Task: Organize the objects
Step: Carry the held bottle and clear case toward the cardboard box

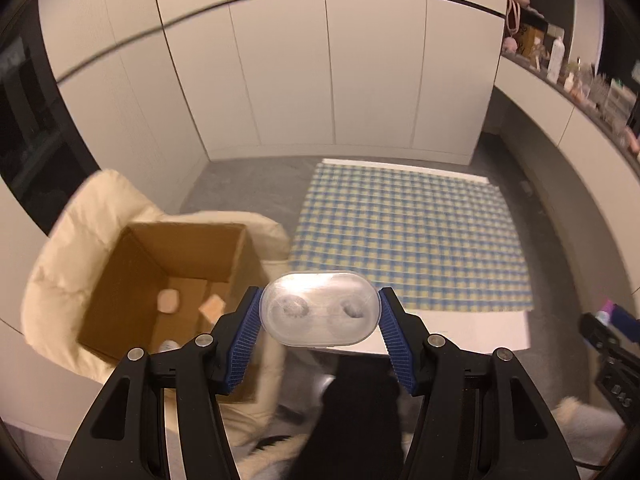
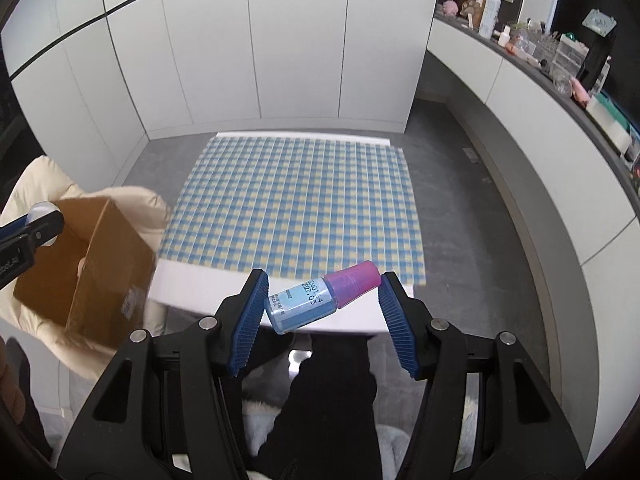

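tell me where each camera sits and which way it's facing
Left wrist: rides the left gripper, angled down past its clear oval case toward the cardboard box; the person's dark legs show below.
Right wrist: rides the right gripper, angled down past its pink-capped bottle toward the checked cloth; legs show.
Shared: box, cloth, white cabinets.
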A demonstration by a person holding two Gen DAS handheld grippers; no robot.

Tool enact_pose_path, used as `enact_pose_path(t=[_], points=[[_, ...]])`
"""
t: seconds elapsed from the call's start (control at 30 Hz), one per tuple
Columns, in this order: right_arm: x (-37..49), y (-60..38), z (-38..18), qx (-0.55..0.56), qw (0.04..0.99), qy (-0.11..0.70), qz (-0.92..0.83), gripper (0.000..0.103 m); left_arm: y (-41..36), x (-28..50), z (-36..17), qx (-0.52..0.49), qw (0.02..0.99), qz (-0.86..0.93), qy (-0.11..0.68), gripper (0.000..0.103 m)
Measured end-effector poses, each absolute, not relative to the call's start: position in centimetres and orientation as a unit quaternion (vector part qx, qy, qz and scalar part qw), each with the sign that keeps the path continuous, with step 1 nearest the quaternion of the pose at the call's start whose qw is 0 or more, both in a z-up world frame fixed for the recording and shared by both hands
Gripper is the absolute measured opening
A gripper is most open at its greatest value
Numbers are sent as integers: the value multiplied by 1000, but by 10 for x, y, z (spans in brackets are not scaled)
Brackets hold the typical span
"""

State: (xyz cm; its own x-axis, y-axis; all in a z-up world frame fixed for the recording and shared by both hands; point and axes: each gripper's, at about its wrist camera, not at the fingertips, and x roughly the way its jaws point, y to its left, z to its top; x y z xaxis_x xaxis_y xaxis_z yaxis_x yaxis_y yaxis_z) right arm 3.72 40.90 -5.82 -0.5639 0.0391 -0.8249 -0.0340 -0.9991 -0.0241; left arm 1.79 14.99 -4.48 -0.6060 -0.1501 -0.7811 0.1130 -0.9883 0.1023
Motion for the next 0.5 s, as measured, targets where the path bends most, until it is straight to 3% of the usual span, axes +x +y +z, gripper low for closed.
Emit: enact_pose_path(t=[0.5], points=[[125, 419, -82, -480, 8, 9, 877, 60, 160, 79, -76, 475, 30, -879, -38, 58]])
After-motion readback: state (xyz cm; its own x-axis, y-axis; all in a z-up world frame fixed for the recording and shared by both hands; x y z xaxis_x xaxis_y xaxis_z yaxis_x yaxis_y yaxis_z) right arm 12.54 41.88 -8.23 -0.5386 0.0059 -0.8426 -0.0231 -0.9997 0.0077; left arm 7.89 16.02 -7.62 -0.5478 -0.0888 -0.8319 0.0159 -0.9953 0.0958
